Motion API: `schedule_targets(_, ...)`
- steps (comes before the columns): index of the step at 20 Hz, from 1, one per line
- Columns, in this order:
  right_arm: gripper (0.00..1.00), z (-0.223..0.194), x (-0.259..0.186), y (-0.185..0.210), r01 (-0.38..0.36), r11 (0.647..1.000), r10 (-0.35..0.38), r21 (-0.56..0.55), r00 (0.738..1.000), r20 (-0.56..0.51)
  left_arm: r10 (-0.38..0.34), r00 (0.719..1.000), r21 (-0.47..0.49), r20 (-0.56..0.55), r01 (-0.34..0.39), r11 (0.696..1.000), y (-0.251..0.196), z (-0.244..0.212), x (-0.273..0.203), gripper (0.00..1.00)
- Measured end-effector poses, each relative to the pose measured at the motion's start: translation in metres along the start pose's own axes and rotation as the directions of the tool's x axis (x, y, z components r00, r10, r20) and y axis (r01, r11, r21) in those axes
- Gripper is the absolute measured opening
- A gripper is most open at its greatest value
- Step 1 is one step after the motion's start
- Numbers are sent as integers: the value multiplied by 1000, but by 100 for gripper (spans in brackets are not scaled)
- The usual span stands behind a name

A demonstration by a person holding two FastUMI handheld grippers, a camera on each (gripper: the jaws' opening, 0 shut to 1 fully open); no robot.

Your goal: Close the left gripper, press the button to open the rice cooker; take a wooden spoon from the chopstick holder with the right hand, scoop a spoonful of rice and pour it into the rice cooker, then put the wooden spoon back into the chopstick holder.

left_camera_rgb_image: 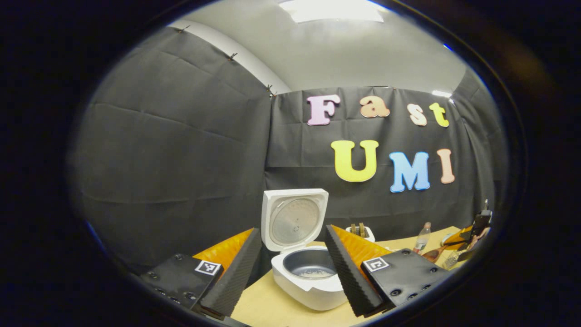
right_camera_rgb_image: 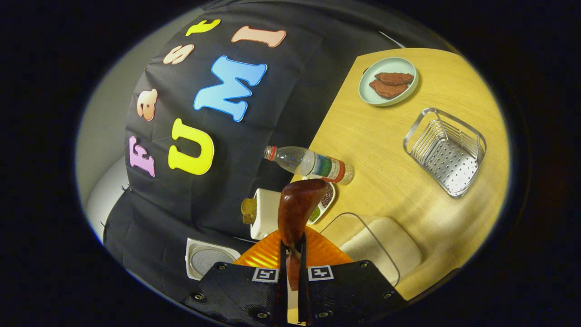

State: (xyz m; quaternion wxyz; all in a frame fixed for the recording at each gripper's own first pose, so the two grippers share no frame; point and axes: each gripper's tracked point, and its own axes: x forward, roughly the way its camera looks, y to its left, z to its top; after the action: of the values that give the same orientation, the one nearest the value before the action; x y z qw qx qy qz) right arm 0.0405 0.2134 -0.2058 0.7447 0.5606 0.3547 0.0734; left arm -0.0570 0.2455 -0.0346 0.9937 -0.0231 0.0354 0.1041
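The rice cooker (left_camera_rgb_image: 308, 268) stood lid-up on the worktop (left_camera_rgb_image: 268, 304) — the left tongs (left_camera_rgb_image: 290, 277) spread wide before it, holding nothing — while the right tongs (right_camera_rgb_image: 292, 268) pinched the wooden spoon (right_camera_rgb_image: 297, 209), its bowl raised near the chopstick holder (right_camera_rgb_image: 265, 213).

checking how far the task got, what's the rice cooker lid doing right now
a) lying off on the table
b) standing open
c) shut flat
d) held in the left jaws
b: in the left gripper view the rice cooker has its lid hinged upright, with the inner pot exposed and a little rice on its bottom.
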Motion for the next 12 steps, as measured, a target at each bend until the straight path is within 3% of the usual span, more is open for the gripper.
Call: schedule_targets(12,9,-72,44,113,-167,985,159,-44,977,-139,78,997,-12,-21,-78,997,41,0,-20,96)
